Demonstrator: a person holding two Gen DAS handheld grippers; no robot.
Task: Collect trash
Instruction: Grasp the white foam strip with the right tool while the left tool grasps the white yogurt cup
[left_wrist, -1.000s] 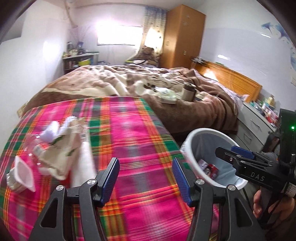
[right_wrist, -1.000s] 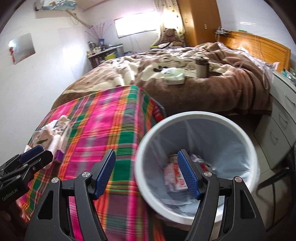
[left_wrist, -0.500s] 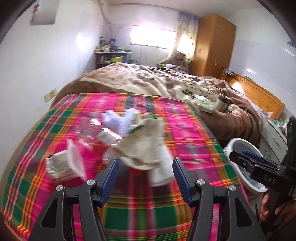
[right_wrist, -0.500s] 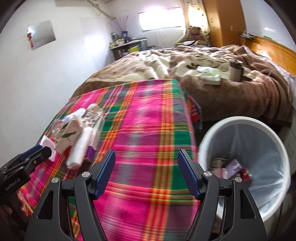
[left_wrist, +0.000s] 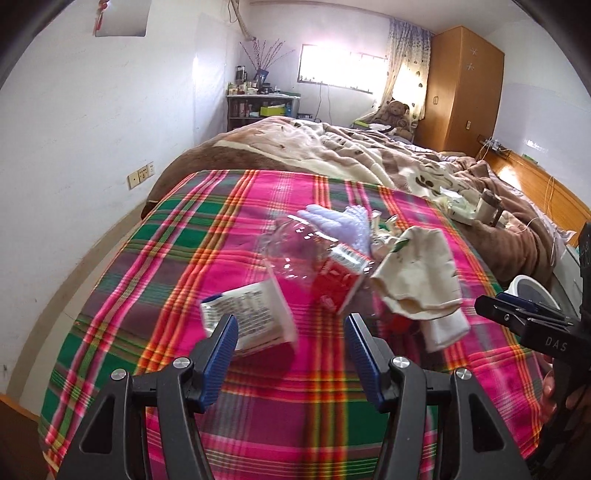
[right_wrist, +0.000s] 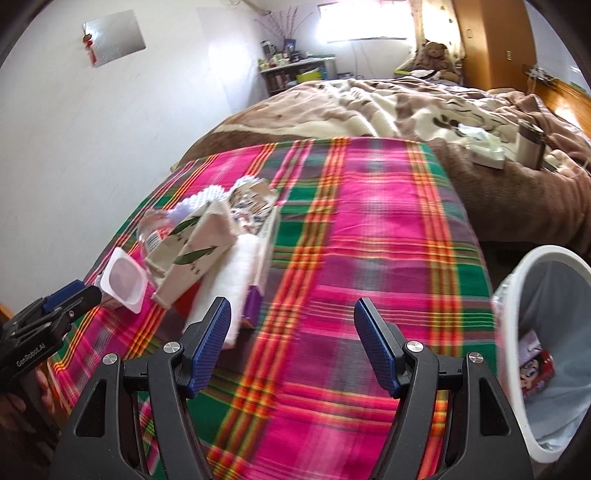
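A pile of trash lies on the plaid cloth (left_wrist: 229, 236): a white yogurt cup (left_wrist: 255, 317) on its side, a clear plastic bottle (left_wrist: 314, 262) with a red label, a cream sock (left_wrist: 421, 280) and a white knit glove (left_wrist: 340, 221). My left gripper (left_wrist: 290, 343) is open, its fingers just short of the cup. My right gripper (right_wrist: 291, 343) is open and empty over the cloth, right of the pile. The cup (right_wrist: 123, 278) and sock (right_wrist: 192, 254) also show in the right wrist view. The white trash bin (right_wrist: 517, 295) stands at the right with wrappers inside.
A bed with a brown blanket (left_wrist: 351, 155) lies beyond the cloth, with a tissue pack and a mug (left_wrist: 487, 206) on it. A wooden wardrobe (left_wrist: 461, 88) and headboard stand at the back right. A white wall runs along the left.
Both grippers have swung left, away from the bin and toward the trash pile. The left gripper has closed in on the yogurt cup. Both stay open.
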